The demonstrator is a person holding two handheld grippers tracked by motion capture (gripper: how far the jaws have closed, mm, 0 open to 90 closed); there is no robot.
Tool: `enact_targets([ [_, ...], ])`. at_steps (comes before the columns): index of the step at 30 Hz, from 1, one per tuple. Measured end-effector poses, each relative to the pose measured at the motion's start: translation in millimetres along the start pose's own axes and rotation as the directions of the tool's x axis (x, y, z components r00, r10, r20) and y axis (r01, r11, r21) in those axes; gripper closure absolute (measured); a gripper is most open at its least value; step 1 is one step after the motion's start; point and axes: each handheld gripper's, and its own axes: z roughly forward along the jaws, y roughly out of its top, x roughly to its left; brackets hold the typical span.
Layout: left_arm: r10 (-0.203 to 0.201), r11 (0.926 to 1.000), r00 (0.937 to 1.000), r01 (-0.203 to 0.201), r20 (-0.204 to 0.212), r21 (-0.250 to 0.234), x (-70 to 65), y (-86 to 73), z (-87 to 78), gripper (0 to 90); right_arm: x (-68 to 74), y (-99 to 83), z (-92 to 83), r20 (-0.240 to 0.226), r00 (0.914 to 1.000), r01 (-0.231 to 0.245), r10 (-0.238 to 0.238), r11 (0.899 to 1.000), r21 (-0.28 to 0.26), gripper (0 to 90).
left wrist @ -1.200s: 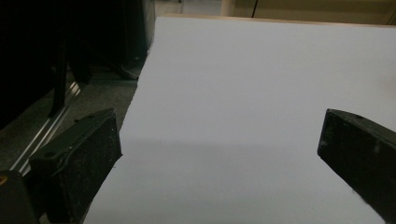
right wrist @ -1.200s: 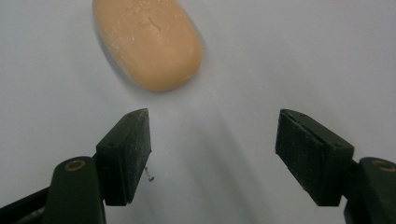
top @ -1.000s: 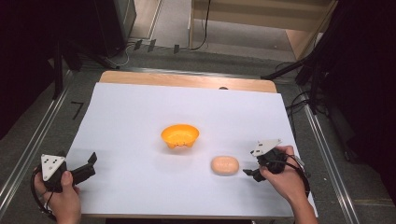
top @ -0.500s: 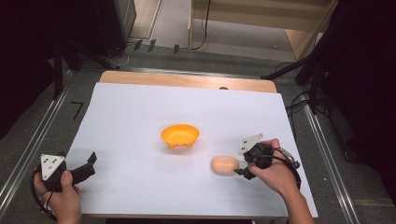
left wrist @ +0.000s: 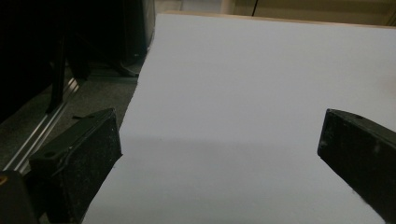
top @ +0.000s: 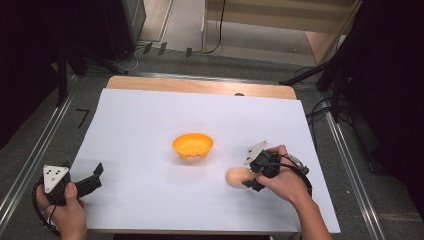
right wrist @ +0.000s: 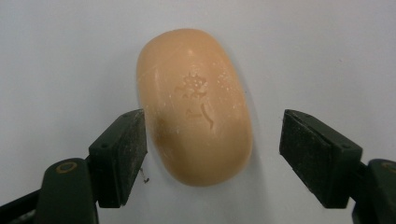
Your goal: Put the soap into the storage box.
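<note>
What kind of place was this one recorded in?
Probably a lab or recording room: a table under a white sheet, metal rails along it, loose cables on the grey floor. Only soap and an orange bowl lie there.

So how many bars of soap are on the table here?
1. The soap bar lies on the white sheet, right of the orange bowl, between the right gripper's open jaws. None looks hidden.

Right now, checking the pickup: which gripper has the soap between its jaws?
The right gripper: its open jaws flank the peach soap bar. The left gripper frames bare white sheet.
</note>
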Motion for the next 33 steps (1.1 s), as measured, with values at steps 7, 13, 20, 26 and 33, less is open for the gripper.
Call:
enact_targets([
  [7, 0.002, 1.0000, 1.0000, -0.002, 0.000, 0.003, 0.1, 0.2, 0.5, 0.0, -0.3, 7.9, 6.9, -0.014, 0.9997, 0.020, -0.019, 0.999, 0.030, 24.3],
  [13, 0.001, 1.0000, 1.0000, -0.001, 0.001, 0.007, 0.2, 0.3, 1.0, 0.0, 0.5, 14.8, 11.7, -0.029, 0.9986, 0.045, -0.043, 0.997, 0.056, 25.9],
  [20, -0.002, 1.0000, 1.0000, 0.001, 0.004, 0.009, 0.8, 0.4, 0.7, 0.0, 0.7, 20.7, 19.9, -0.061, 0.9957, 0.076, -0.070, 0.992, 0.101, 27.0],
  [26, 0.002, 0.9999, 1.0000, -0.002, 0.001, 0.011, 0.0, 0.4, 1.3, 0.0, -0.4, 22.6, 25.6, -0.086, 0.9925, 0.097, -0.087, 0.987, 0.124, 29.7],
  [33, 0.015, 0.9998, 0.9999, -0.015, -0.003, 0.011, -1.5, 0.4, 1.9, 0.0, -1.2, 25.5, 30.2, -0.105, 0.9904, 0.106, -0.090, 0.981, 0.164, 29.9],
])
